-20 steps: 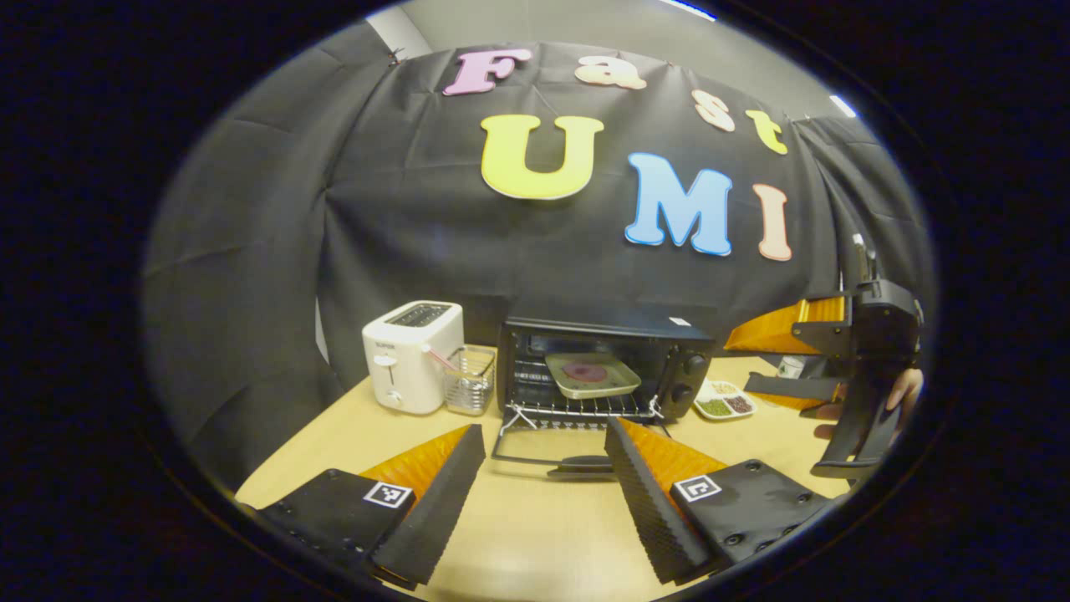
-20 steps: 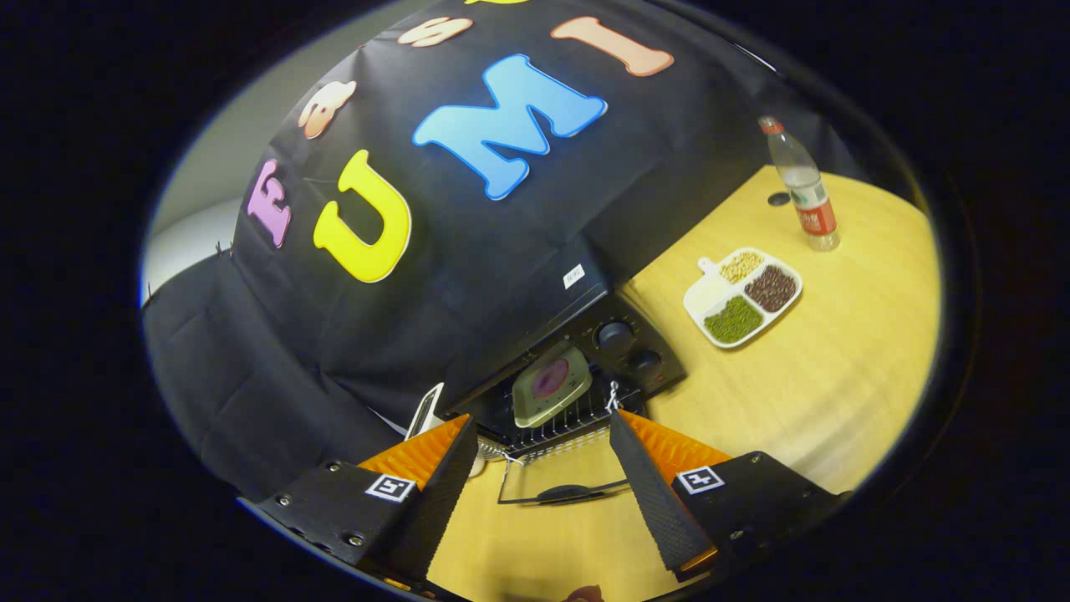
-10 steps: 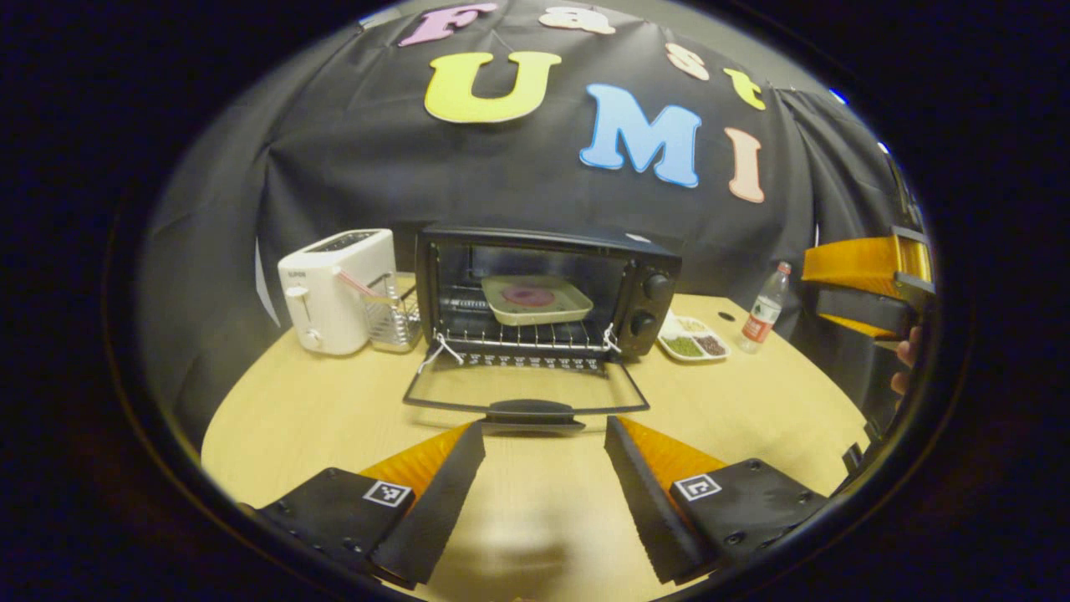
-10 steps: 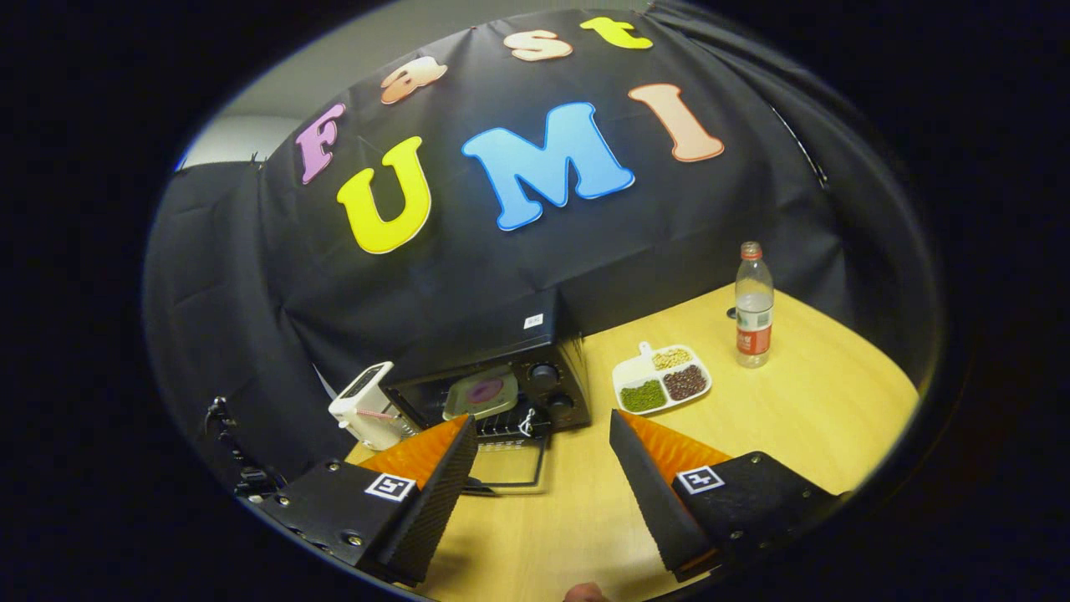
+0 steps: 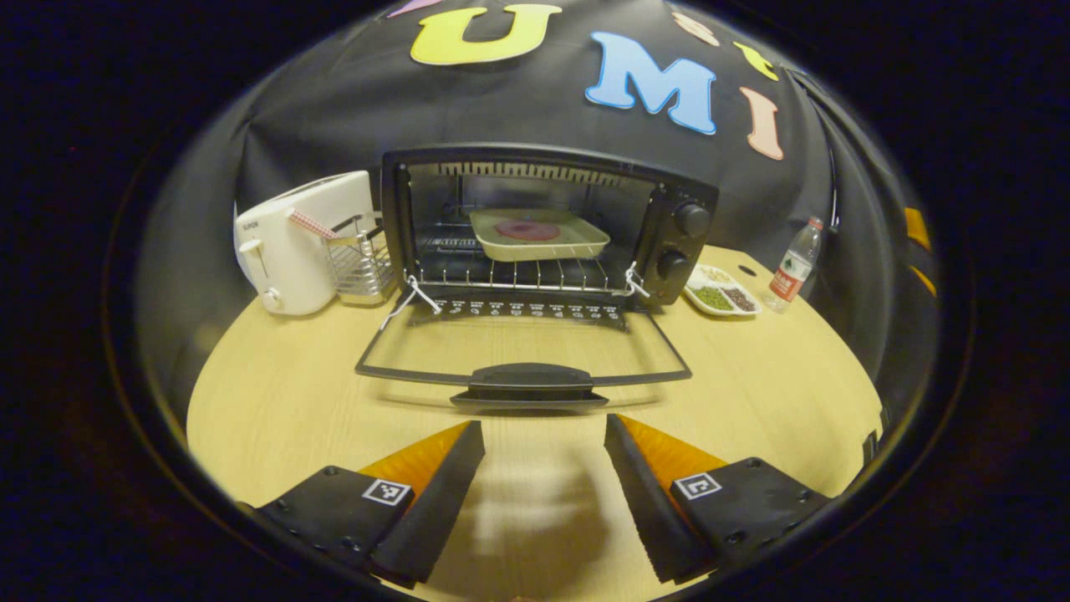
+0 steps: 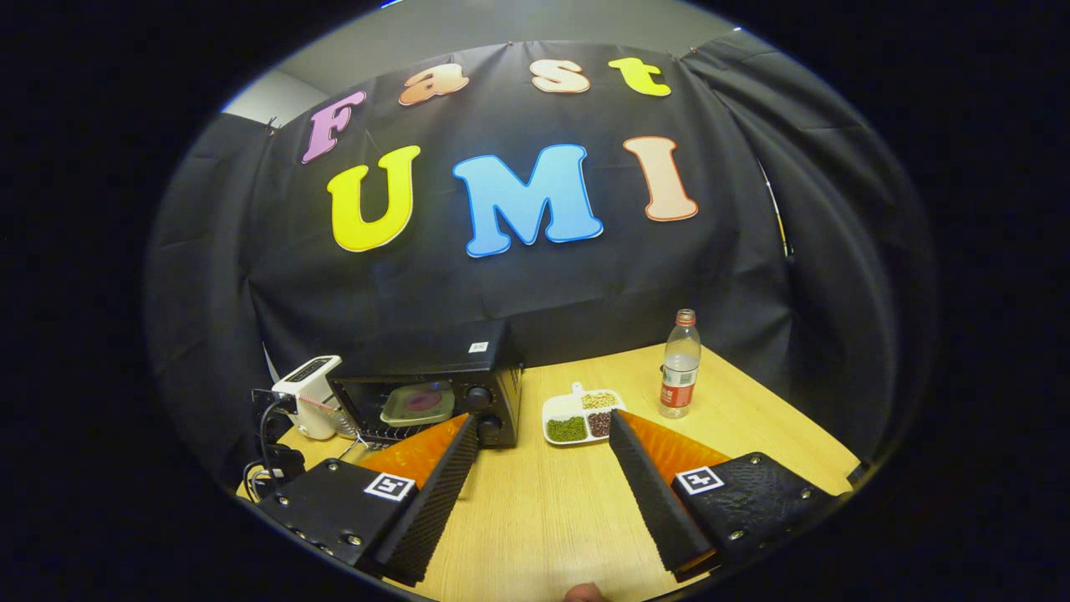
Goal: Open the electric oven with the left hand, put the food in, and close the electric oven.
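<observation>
My light comes from above and is soft. The table (image 5: 752,393) near the oven (image 5: 535,226) looks bright and a little shiny. My left gripper (image 5: 543,493) throws a blurry shadow in front of the oven door. Far from the oven, lines bend and the cloth goes dim.

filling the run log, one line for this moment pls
oven door: open flat | food tray: on rack inside | left gripper: open, facing door handle | right gripper: open, empty
</observation>
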{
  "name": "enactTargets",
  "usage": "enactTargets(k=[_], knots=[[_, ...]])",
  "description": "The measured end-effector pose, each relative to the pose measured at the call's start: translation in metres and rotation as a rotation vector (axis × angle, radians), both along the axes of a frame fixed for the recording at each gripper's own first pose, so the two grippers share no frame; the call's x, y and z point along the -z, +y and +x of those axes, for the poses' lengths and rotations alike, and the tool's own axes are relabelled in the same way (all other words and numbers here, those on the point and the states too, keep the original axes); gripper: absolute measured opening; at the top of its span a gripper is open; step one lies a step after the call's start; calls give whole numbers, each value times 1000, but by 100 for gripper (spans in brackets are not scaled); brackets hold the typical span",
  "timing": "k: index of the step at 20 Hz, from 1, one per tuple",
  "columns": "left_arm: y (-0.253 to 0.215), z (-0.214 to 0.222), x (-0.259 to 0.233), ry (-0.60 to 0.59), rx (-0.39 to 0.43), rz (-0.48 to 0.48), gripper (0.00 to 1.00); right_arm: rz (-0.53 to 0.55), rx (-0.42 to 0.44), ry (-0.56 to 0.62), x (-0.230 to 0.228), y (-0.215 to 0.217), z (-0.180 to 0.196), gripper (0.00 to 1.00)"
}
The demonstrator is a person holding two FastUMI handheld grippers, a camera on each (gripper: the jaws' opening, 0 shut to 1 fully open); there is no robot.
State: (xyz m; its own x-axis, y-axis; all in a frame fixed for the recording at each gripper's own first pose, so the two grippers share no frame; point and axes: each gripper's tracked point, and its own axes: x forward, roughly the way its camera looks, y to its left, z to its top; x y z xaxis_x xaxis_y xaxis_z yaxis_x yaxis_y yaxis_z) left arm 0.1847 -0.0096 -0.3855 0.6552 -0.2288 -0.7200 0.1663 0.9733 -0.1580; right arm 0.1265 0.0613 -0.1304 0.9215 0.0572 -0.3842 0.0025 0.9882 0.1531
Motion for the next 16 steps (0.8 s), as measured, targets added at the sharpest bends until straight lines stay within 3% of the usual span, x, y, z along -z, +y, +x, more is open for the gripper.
enactTargets(k=[7, 16], knots=[[0, 20, 28, 24, 12, 60, 100, -64, 68, -22, -18, -22, -3, 98], [2, 21, 6, -45, 1, 41, 100, -82, 4, -54, -32, 5, 13, 98]])
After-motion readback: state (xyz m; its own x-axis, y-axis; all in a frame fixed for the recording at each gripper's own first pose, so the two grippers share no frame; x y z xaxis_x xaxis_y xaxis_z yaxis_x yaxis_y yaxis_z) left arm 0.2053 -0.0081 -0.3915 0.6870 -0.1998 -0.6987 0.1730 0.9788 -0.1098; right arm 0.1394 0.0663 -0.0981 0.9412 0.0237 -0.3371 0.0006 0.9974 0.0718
